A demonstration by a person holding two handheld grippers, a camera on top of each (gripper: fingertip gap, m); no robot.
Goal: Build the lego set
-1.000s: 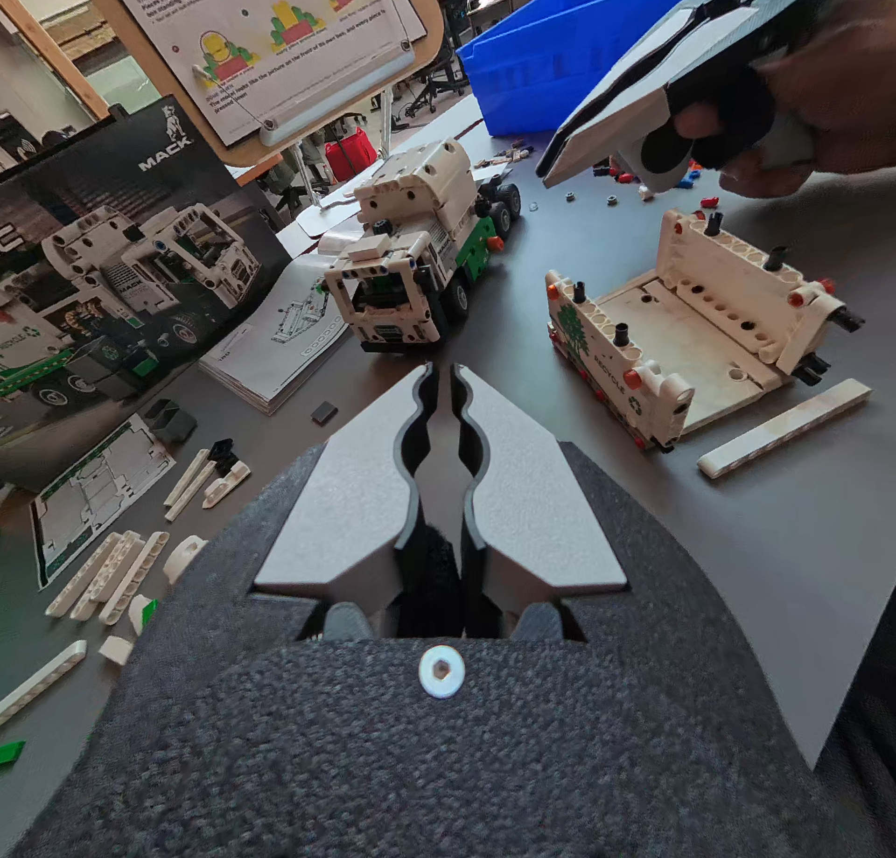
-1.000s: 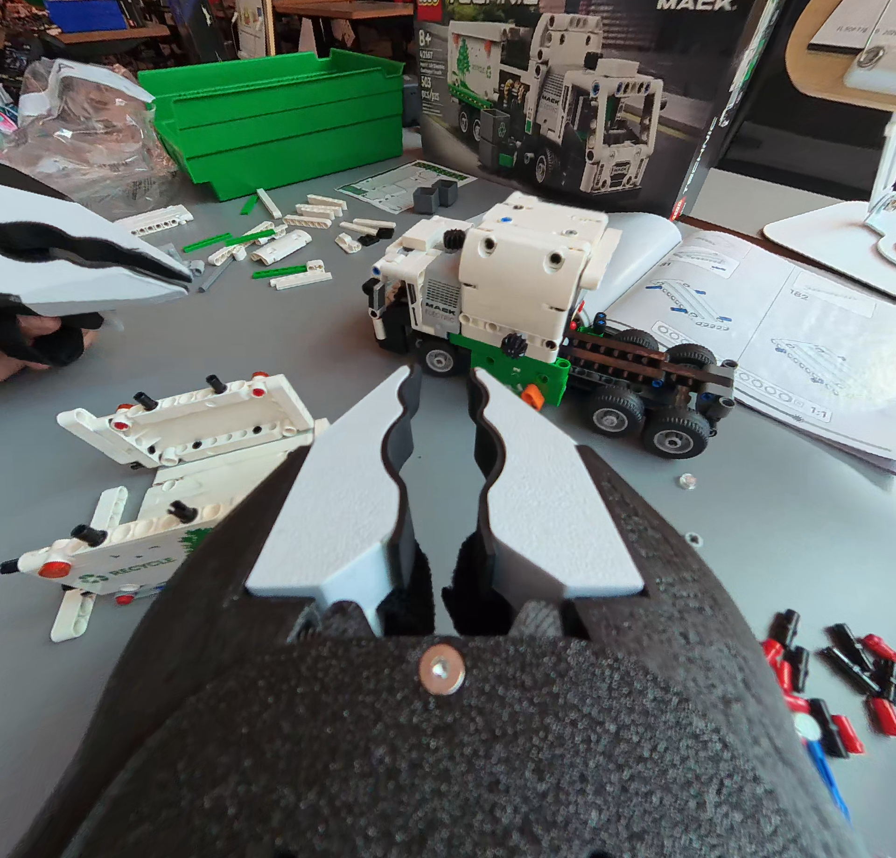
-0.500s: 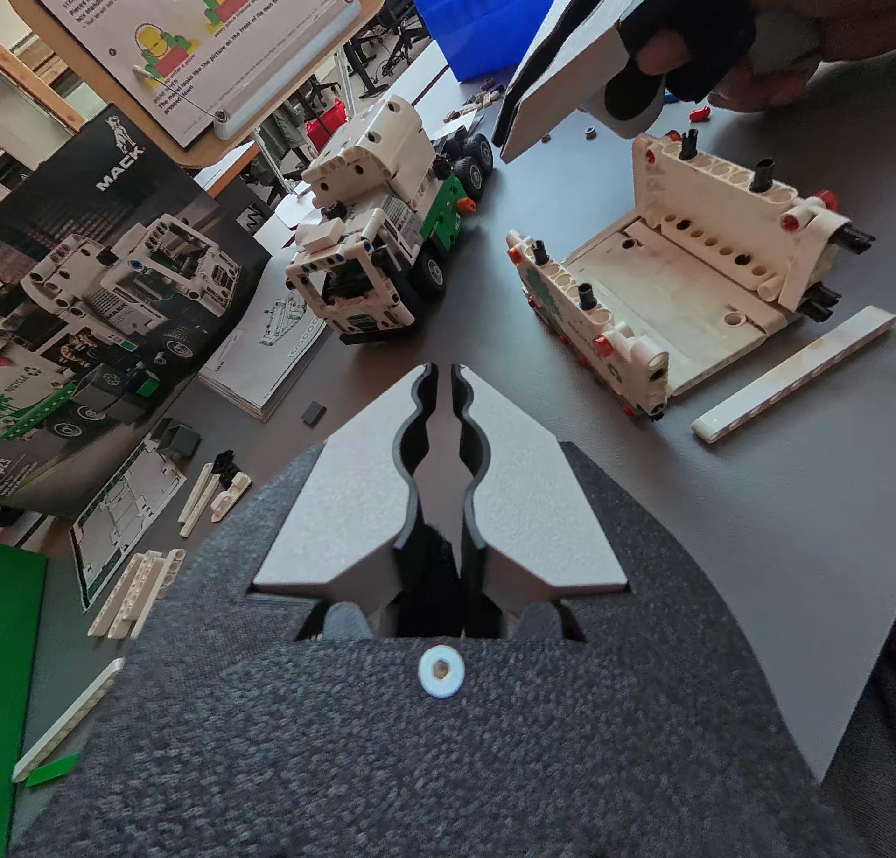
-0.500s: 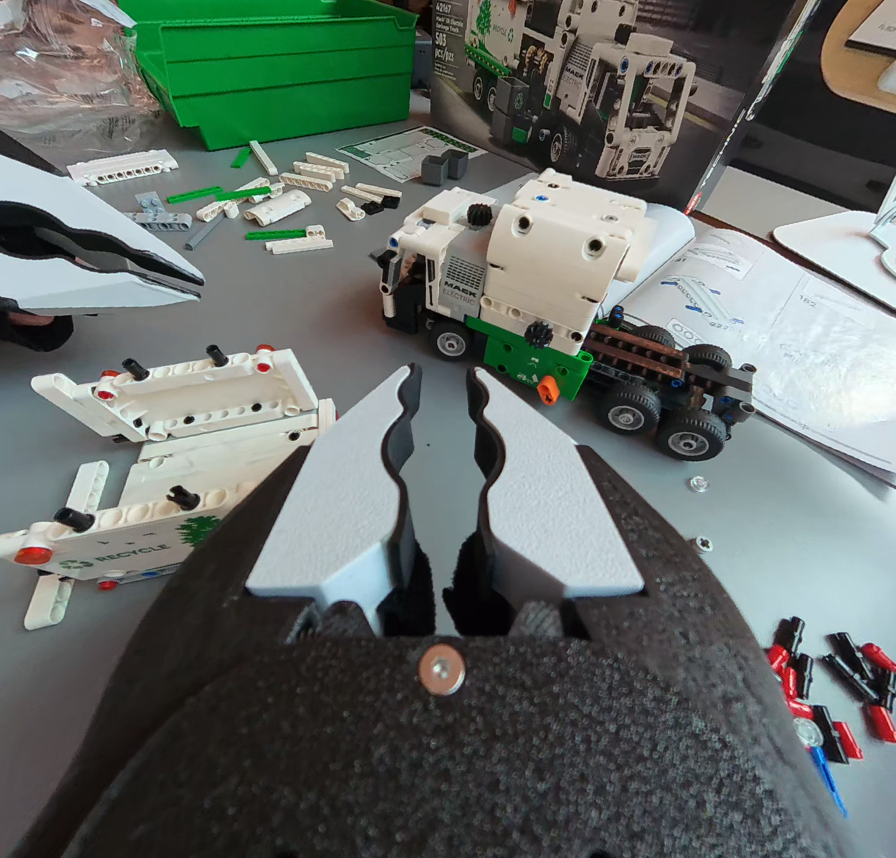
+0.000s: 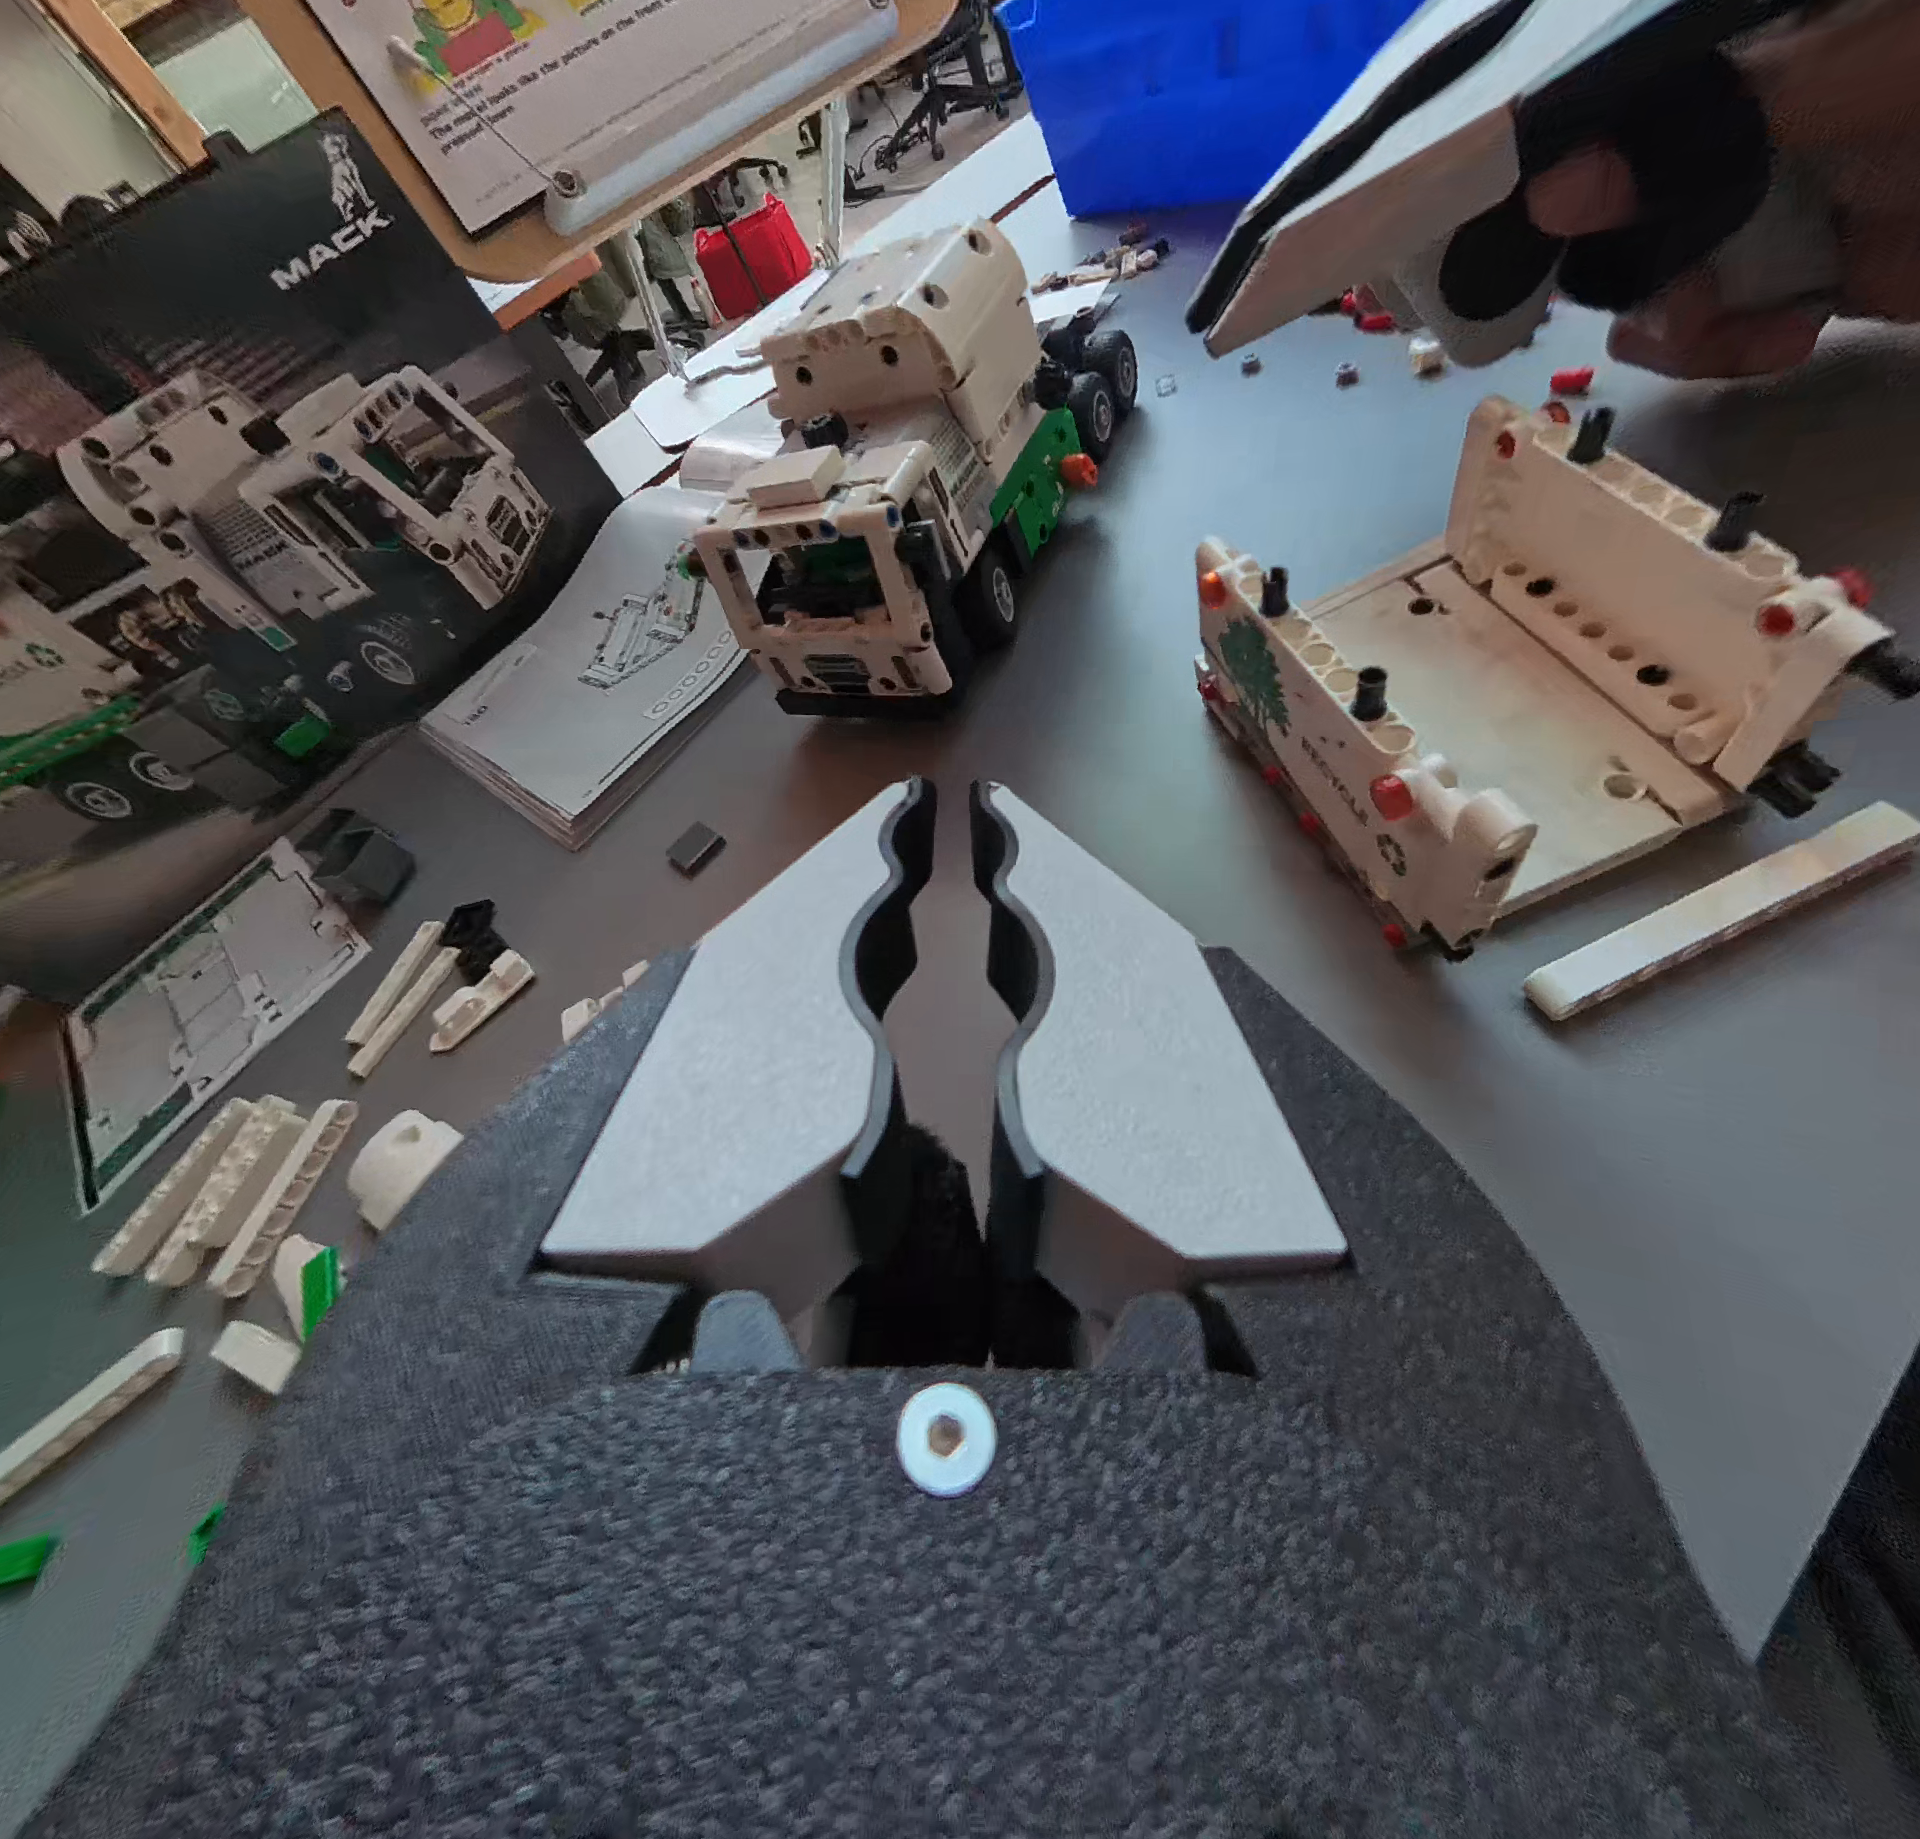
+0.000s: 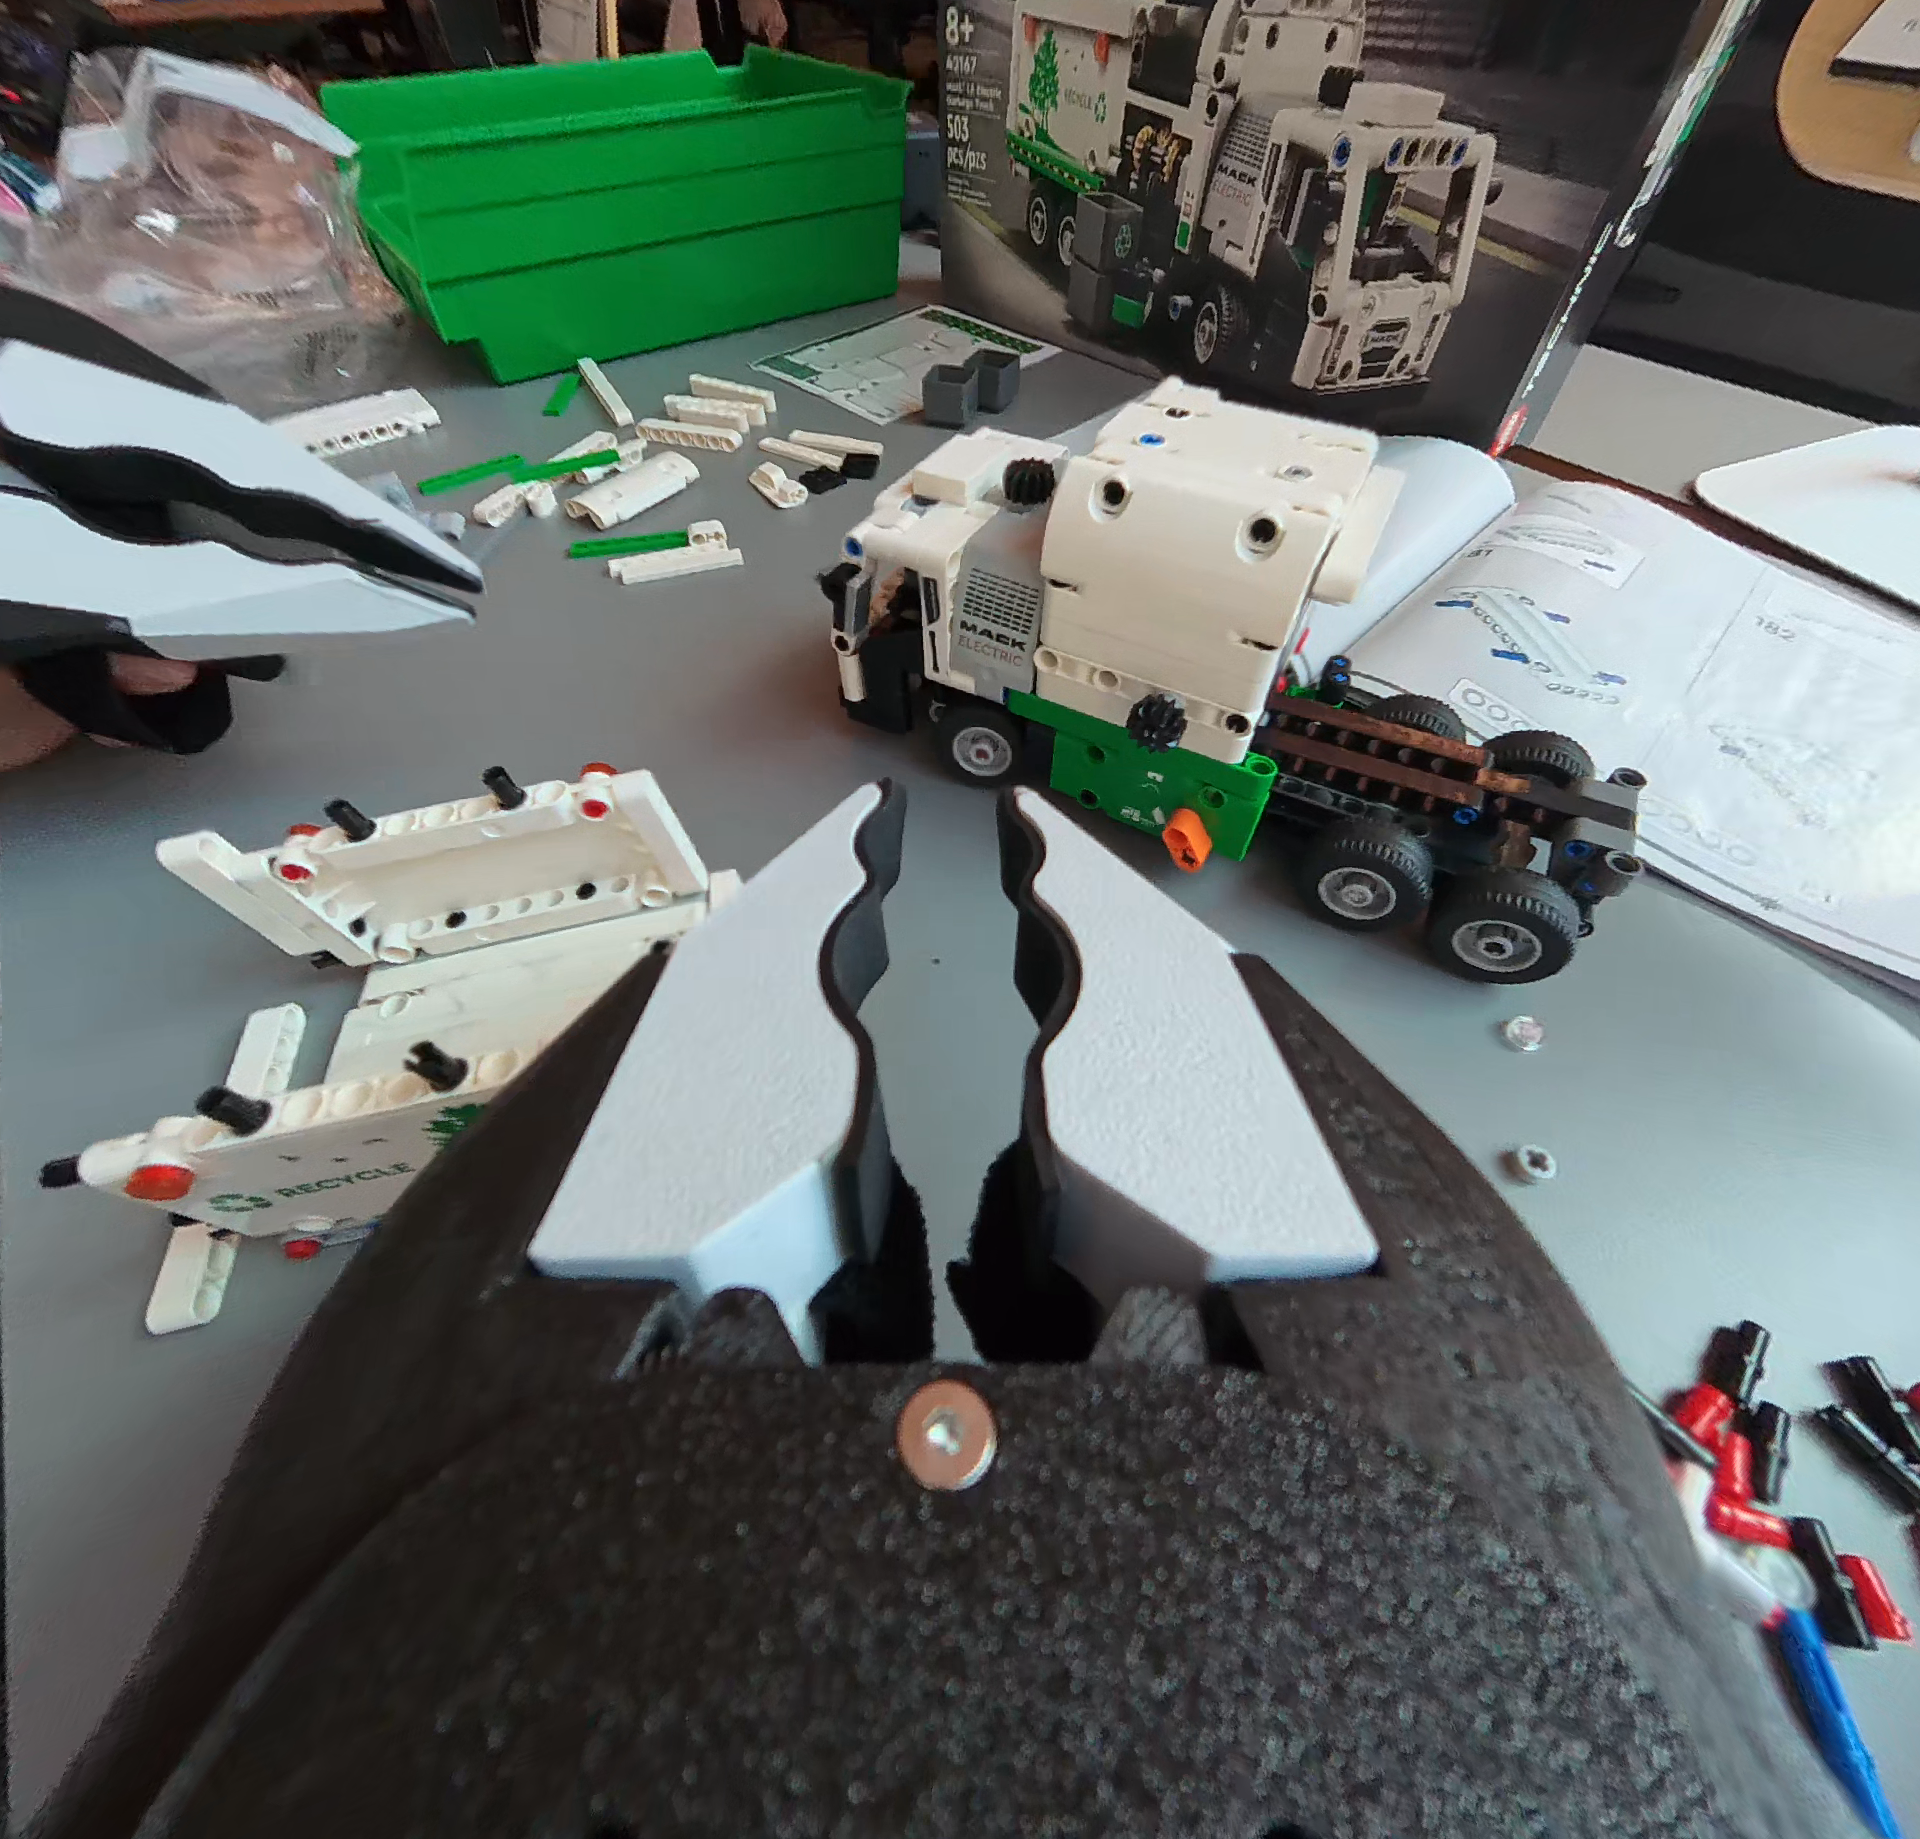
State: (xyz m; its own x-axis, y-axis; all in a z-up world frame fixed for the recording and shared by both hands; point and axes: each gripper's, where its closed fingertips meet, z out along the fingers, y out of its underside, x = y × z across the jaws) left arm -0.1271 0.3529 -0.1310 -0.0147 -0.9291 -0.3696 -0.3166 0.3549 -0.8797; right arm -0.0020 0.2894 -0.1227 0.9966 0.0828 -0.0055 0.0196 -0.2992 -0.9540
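A white and green toy truck [image 5: 883, 542] stands on the grey table, its cab towards my left gripper. It also shows in the right wrist view [image 6: 1143, 646]. A white box-shaped panel assembly [image 5: 1507, 677] with black and red pins lies to the right of it, and shows at the left of the right wrist view [image 6: 436, 875]. My left gripper [image 5: 948, 790] hovers just short of the truck's cab, its jaws a narrow gap apart with nothing between them. My right gripper [image 6: 951, 792] hovers beside the truck's green side, open and empty. Each gripper shows in the other's view, the right one [image 5: 1216, 314] and the left one [image 6: 457, 584].
A white beam [image 5: 1714, 906] lies by the assembly. An open booklet [image 5: 592, 688] and the kit box [image 5: 239, 439] sit left of the truck. Loose white pieces [image 6: 675, 459] lie before a green bin [image 6: 623, 200]. There is also a blue bin [image 5: 1195, 75], and red and black pins [image 6: 1787, 1477]. Spacing between my two grippers at the tips: around 15 cm.
Both grippers drifted a little over the table. The left view tilted and swung back, and its tip edged towards the truck. Both jaw gaps look unchanged and stay empty.
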